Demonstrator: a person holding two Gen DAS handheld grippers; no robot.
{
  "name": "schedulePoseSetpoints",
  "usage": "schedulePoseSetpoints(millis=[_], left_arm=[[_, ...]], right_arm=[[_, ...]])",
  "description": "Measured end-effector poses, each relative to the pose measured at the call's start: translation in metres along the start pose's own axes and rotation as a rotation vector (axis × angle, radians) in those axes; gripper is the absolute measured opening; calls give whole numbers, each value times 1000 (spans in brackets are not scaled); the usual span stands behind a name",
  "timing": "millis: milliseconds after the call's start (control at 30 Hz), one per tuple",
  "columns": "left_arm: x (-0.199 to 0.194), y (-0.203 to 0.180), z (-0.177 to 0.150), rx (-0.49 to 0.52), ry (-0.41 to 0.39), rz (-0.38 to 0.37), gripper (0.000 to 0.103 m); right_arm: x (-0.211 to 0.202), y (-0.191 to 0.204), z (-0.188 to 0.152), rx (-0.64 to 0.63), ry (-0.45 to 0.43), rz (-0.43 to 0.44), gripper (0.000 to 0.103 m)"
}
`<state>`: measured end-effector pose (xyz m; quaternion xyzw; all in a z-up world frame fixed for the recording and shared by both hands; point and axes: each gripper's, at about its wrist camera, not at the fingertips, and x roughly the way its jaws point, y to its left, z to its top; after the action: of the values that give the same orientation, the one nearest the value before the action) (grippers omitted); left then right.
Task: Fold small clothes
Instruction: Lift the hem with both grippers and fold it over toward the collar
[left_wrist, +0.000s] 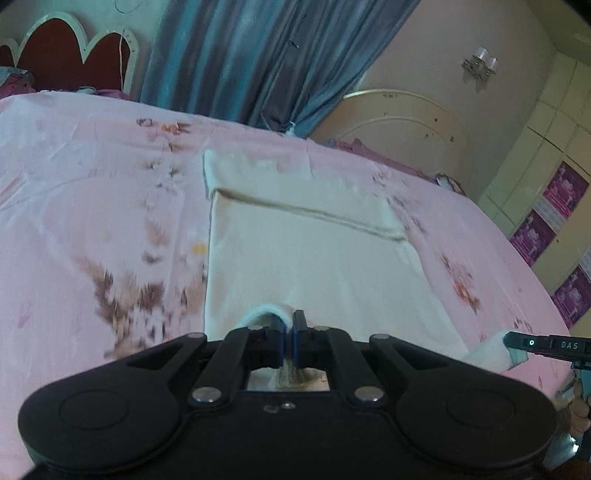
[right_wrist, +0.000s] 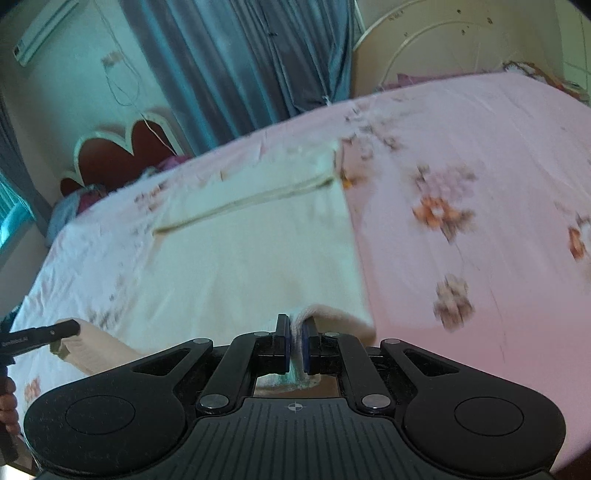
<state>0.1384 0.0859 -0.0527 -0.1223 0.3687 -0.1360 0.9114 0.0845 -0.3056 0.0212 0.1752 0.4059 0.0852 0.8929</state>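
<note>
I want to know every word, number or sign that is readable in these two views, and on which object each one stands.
"DAS" – white letters on the right gripper, seen in the left wrist view.
Pale lettering on the left gripper, seen in the right wrist view: too blurred to read.
Purple posters on the wardrobe doors: print too small to read.
A crosshair mark sits on the right gripper's body; no words there.

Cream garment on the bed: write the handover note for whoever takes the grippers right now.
Left gripper: shut on the near hem of the cream garment.
Right gripper: shut on the same near edge, at its other corner.
Garment lies flat on the pink floral bedsheet, far end already folded over in a band.
Done: both near corners pinched.
Left: probably carry the near edge over toward the far fold, release, smooth.
</note>
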Motion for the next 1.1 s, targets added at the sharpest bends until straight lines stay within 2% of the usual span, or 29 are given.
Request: schedulePoseSetpoints(millis=[600, 867, 1100], left_arm=[[110, 2, 104, -26, -113, 58, 4], [157, 8, 143, -46, -134, 96, 4], [197, 21, 169, -83, -112, 145, 4]], right_arm=[[125, -22, 133, -12, -58, 40, 5], [177, -36, 179, 16, -53, 55, 5], [231, -56, 211, 112, -8, 56, 5]])
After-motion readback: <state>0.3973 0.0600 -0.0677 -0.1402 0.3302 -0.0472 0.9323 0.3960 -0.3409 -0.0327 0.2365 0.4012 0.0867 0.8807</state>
